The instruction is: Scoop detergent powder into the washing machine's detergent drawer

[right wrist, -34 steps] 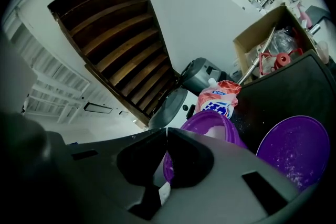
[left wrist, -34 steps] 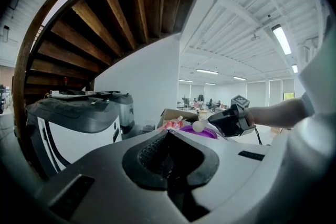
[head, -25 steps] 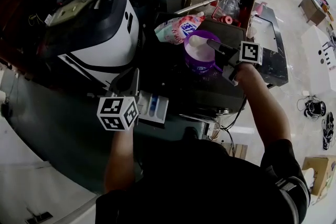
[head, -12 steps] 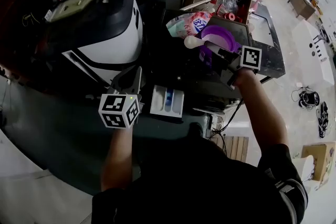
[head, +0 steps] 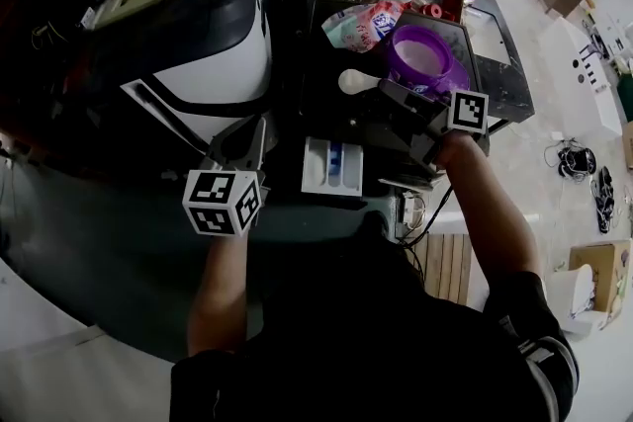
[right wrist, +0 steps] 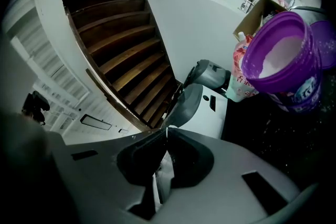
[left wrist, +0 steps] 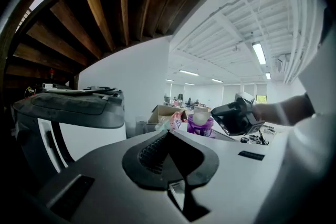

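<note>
- Right tool (head: 388,92) is clamped on the handle of the white scoop (head: 353,81), which is held at upper centre, just left of the purple tub (head: 420,54) of white powder.
- Left tool (head: 245,141) is held at centre left, jaws together, nothing between.
- Detergent drawer (head: 331,165) is pulled open at frame centre, below the scoop.

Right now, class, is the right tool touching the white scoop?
Touching. In the right gripper view the right tool is shut on the white scoop, its handle a pale strip pinched between the jaws.
</note>
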`<action>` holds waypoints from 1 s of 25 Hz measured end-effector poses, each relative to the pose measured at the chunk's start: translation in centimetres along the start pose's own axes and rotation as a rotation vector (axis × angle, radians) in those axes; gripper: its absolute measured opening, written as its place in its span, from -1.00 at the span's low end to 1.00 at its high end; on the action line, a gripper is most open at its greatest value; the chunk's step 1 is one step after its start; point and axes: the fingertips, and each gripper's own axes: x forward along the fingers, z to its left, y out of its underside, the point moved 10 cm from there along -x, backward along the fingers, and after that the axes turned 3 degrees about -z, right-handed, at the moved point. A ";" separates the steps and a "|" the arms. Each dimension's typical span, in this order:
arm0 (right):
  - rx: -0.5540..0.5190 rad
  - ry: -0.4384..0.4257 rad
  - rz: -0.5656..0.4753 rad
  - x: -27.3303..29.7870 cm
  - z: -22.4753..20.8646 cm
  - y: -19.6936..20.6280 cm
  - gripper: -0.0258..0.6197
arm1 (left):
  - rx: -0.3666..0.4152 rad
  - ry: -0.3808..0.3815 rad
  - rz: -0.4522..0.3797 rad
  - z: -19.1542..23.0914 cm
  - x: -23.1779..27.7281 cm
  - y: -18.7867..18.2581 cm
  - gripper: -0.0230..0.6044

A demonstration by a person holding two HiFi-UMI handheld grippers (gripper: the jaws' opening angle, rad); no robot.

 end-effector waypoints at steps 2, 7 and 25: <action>0.009 0.006 0.003 0.0 0.4 1.5 -0.86 | -0.003 0.009 0.000 0.1 -0.9 0.4 -0.90; 0.030 0.009 0.018 0.0 0.9 5.1 -0.86 | -0.015 0.027 0.016 0.3 -2.5 1.8 -0.90; -0.008 0.018 0.113 1.3 -2.5 11.5 -0.86 | -0.080 -0.006 0.071 0.1 -1.4 5.3 -0.90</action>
